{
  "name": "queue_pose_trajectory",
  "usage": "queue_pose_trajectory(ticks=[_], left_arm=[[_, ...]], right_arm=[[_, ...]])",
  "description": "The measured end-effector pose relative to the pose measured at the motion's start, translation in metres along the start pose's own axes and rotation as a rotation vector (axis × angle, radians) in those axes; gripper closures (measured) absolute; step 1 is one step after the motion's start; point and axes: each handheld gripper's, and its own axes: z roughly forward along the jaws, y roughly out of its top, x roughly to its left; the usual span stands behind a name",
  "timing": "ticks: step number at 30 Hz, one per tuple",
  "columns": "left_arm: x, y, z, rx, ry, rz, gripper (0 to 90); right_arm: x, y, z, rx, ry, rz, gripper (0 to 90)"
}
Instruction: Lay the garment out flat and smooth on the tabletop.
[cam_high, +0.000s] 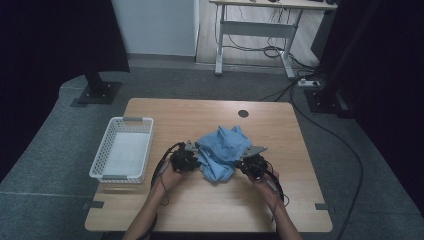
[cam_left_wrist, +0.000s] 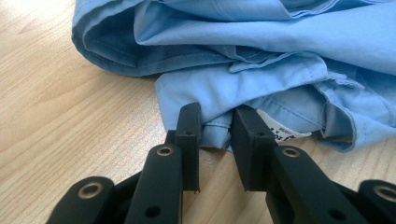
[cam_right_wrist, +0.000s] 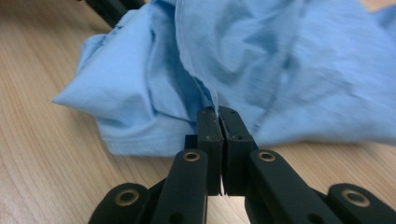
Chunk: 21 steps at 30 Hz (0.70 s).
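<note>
A crumpled light-blue garment (cam_high: 222, 150) lies in the middle of the wooden table (cam_high: 210, 205). My left gripper (cam_high: 195, 159) is at the garment's left edge. In the left gripper view its jaws (cam_left_wrist: 217, 122) stand a little apart, with a bunched fold of the garment's hem (cam_left_wrist: 261, 42) filling the gap beside a white label (cam_left_wrist: 282, 132). My right gripper (cam_high: 245, 162) is at the garment's right edge. In the right gripper view its jaws (cam_right_wrist: 218, 116) are pressed together on a thin seam of the blue garment (cam_right_wrist: 289, 70). Both grippers rest low on the tabletop.
A white mesh basket (cam_high: 100, 161) stands on the table's left side, with nothing in it. A round cable hole (cam_high: 243, 113) sits near the far edge. On the floor beyond are a desk frame (cam_high: 255, 30) and cables.
</note>
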Motion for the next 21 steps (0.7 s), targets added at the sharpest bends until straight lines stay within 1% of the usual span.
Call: queue_pose_trajectory(ticks=[1,2,5,10,11,13,14,15,16,17,18,19,21], left_arm=[[0.001,-0.001,0.0,-0.007,-0.003,-0.003,72.1],[0.001,-0.001,0.0,-0.007,-0.003,-0.003,71.9],[0.002,-0.002,0.0,-0.012,-0.004,-0.008,71.9],[0.002,-0.002,-0.001,-0.01,0.003,-0.01,74.1],[0.002,-0.003,-0.001,-0.011,0.009,-0.015,76.7],[0.002,-0.003,-0.001,-0.012,0.009,-0.017,79.4],[0.003,-0.003,-0.001,-0.012,0.009,-0.019,79.4],[0.002,-0.003,-0.002,-0.009,0.012,-0.018,83.1],[0.002,-0.004,-0.002,-0.008,0.013,-0.018,84.4],[0.002,-0.004,-0.002,-0.008,0.013,-0.018,85.2],[0.002,-0.003,-0.002,-0.005,0.014,-0.016,85.2],[0.002,-0.003,-0.002,-0.003,0.016,-0.015,86.1],[0.003,-0.003,-0.003,0.002,0.018,-0.017,86.2]], right_arm=[[-0.003,-0.003,-0.007,-0.01,-0.016,0.015,86.6],[-0.003,-0.003,-0.007,-0.01,-0.016,0.015,86.6],[-0.01,-0.011,-0.02,-0.015,-0.044,0.037,86.7],[-0.021,-0.027,-0.042,-0.007,-0.08,0.07,86.7],[-0.025,-0.037,-0.052,-0.003,-0.096,0.083,86.6],[-0.027,-0.04,-0.055,0.0,-0.1,0.09,86.6],[-0.028,-0.045,-0.06,0.002,-0.105,0.101,86.7],[-0.031,-0.055,-0.067,0.006,-0.119,0.119,86.6],[-0.032,-0.06,-0.071,0.009,-0.124,0.129,86.6],[-0.032,-0.06,-0.071,0.009,-0.124,0.129,86.6],[-0.034,-0.065,-0.075,0.012,-0.133,0.139,86.6],[-0.036,-0.075,-0.084,0.017,-0.148,0.165,86.7],[-0.039,-0.084,-0.093,0.019,-0.159,0.187,86.7]])
